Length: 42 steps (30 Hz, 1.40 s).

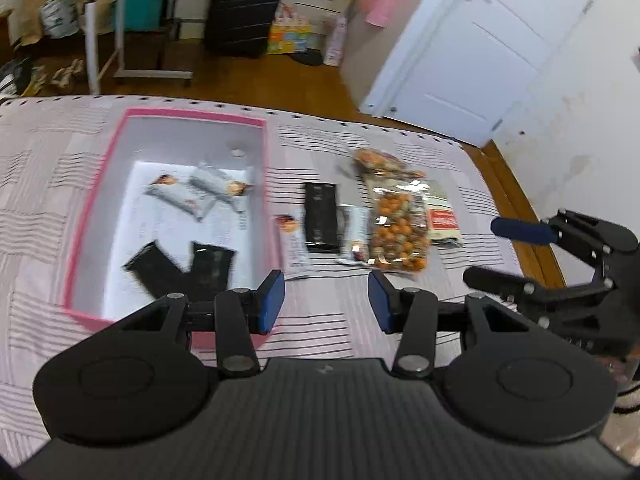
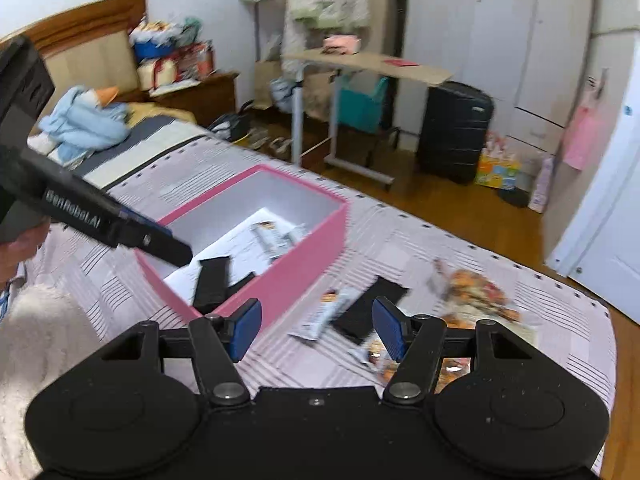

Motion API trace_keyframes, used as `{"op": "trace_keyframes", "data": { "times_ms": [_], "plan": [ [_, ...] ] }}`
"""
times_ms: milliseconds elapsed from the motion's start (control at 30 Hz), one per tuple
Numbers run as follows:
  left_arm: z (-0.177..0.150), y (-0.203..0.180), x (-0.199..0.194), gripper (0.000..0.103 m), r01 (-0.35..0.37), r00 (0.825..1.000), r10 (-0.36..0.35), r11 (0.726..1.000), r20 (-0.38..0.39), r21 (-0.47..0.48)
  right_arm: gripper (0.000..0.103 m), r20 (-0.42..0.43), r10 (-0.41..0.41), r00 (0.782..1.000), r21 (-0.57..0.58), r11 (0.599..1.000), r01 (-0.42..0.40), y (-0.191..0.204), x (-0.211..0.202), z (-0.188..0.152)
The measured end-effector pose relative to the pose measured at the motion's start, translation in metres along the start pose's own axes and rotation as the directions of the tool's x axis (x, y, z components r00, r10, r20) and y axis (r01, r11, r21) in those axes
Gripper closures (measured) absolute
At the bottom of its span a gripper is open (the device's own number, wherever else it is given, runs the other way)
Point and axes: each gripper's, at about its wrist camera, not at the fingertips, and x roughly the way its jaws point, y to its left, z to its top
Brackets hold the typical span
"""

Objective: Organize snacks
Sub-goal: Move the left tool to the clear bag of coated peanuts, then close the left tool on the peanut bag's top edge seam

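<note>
Both grippers hang above the striped bed [image 1: 352,320]. The left gripper [image 1: 326,300] has its fingers parted and empty; so does the right gripper [image 2: 316,330]. The pink box [image 1: 192,118] holds white and black snack packets [image 1: 182,196], while more packets and a bag of nuts [image 1: 400,232] lie just beside it.
</note>
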Motion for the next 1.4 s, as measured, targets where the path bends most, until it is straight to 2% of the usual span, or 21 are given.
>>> {"op": "trace_keyframes", "data": {
  "times_ms": [167,400,500,700,800,867,967,1067,1233,1300,1400],
  "plan": [
    [0.004,-0.031,0.033,0.057,0.075,0.997,-0.075,0.997,-0.006,-0.009,0.036,0.029,-0.049,0.998,0.062,0.997,0.047,-0.039,0.007,-0.018],
    [0.009,-0.063,0.101,0.057,0.13,0.991,-0.13,0.991,0.003,0.01,0.036,0.049,-0.099,0.994,0.121,0.988,0.092,-0.086,0.049,-0.055],
    [0.011,-0.068,0.137,0.058,0.147,0.989,-0.147,0.989,-0.018,-0.014,0.036,0.035,-0.101,0.994,0.088,0.991,0.098,-0.097,0.068,-0.07],
    [0.017,-0.074,0.209,0.059,0.159,0.986,-0.162,0.986,-0.045,-0.056,0.036,-0.009,-0.05,0.999,0.001,0.999,0.05,-0.112,0.1,-0.094],
    [0.017,-0.073,0.238,0.059,0.16,0.985,-0.164,0.985,-0.054,-0.068,0.036,-0.081,-0.03,0.996,0.002,1.0,0.03,-0.113,0.119,-0.102],
    [0.016,-0.069,0.253,0.059,0.16,0.984,-0.165,0.984,-0.065,-0.072,0.035,-0.108,-0.033,0.994,-0.035,0.999,0.03,-0.108,0.127,-0.105],
    [0.014,-0.059,0.27,0.059,0.143,0.987,-0.148,0.987,-0.061,-0.079,0.03,-0.125,-0.027,0.992,-0.078,0.997,0.017,-0.101,0.135,-0.111],
    [0.012,-0.049,0.281,0.059,0.128,0.99,-0.132,0.988,-0.047,-0.081,0.03,-0.166,-0.028,0.986,-0.09,0.996,0.013,-0.096,0.148,-0.115],
    [0.009,-0.046,0.294,0.058,0.181,0.98,-0.187,0.98,-0.074,-0.076,0.028,-0.208,-0.067,0.976,-0.089,0.995,0.05,-0.093,0.169,-0.125],
    [0.009,-0.048,0.296,0.057,0.19,0.978,-0.194,0.98,-0.071,-0.059,0.022,-0.191,-0.073,0.979,-0.078,0.995,0.059,-0.093,0.17,-0.127],
    [0.009,-0.043,0.3,0.054,0.207,0.972,-0.217,0.972,-0.089,-0.11,0.019,-0.182,-0.084,0.98,-0.063,0.995,0.074,-0.093,0.171,-0.125]
  ]
}}
